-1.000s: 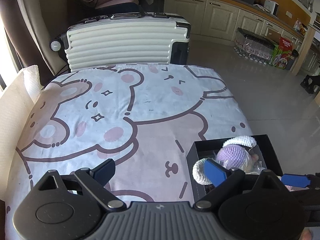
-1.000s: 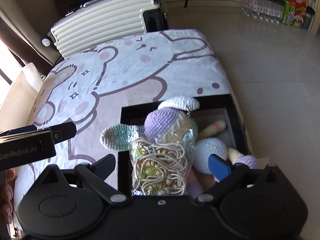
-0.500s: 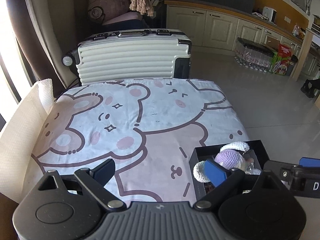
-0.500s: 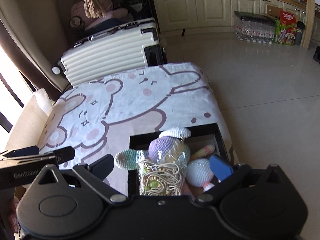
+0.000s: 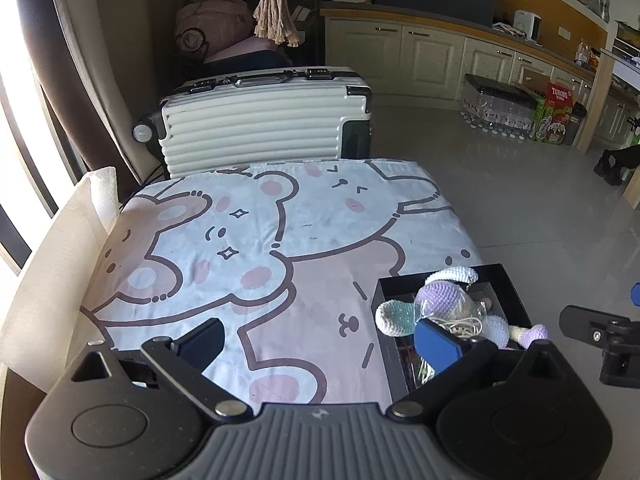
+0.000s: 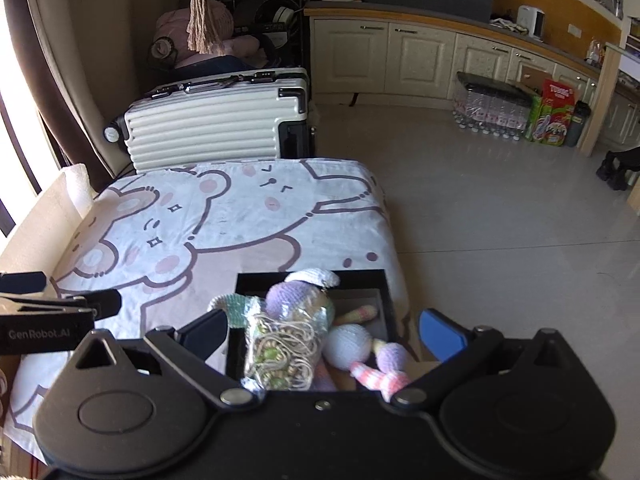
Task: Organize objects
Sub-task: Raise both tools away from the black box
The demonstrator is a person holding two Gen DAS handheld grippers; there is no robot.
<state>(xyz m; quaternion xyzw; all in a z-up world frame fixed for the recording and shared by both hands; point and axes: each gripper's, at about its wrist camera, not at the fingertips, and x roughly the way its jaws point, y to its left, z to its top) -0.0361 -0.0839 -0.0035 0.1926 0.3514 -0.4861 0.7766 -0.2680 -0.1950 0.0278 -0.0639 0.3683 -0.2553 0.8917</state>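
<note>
While both grippers have risen, left gripper point(image 5: 318, 338) is opening, right gripper point(image 6: 324, 330) spread, crocheted toy point(image 6: 308, 300) boxed.

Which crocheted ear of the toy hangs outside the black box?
The mint-and-white crocheted ear pokes over the black box's left wall; the white-tipped ear stays inside.

Black open-topped box point(image 6: 387, 300) at the near right corner of the bear-print cloth point(image 6: 224, 216), packed full. Crocheted doll point(image 6: 298, 294) in lilac, white and pastel stripes sprawled inside, one mint-striped limb hanging over the left wall. Clear bag of beaded cord point(image 6: 280, 350) lying on top, toward the near wall.
</note>
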